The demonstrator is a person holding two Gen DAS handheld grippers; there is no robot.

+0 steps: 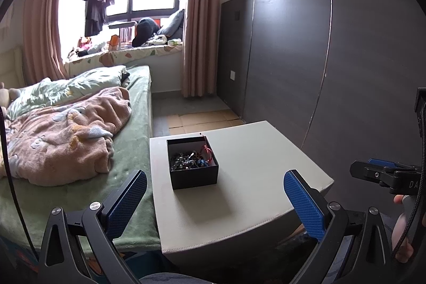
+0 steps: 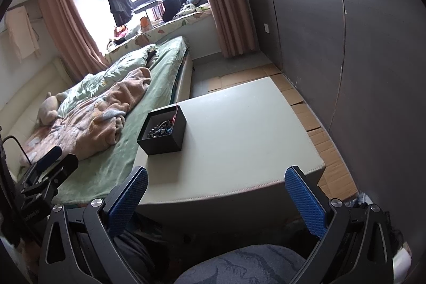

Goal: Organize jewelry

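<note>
Both grippers wide apart and empty, held back from a black box of jewelry on the table.

Left gripper (image 1: 215, 200): fingers spread to full width, nothing between them, held off the near table (image 1: 266, 172) edge; the box (image 1: 193, 164) stands just ahead of it, slightly left of centre, lidless, so a straight reach down into it is available. Right gripper (image 2: 216, 200): likewise spread and empty, with the box (image 2: 162, 131) ahead and to its left near the table (image 2: 239, 124) corner beside the bed (image 2: 127, 140). Jewelry (image 1: 190, 160): a tangled heap of beads inside the box, with a red cord (image 1: 207, 151) draped up its far-right wall. No piece lies on the table. In my judgement this fits either sorting yet to come or everything gathered back in; the views do not settle which.
</note>
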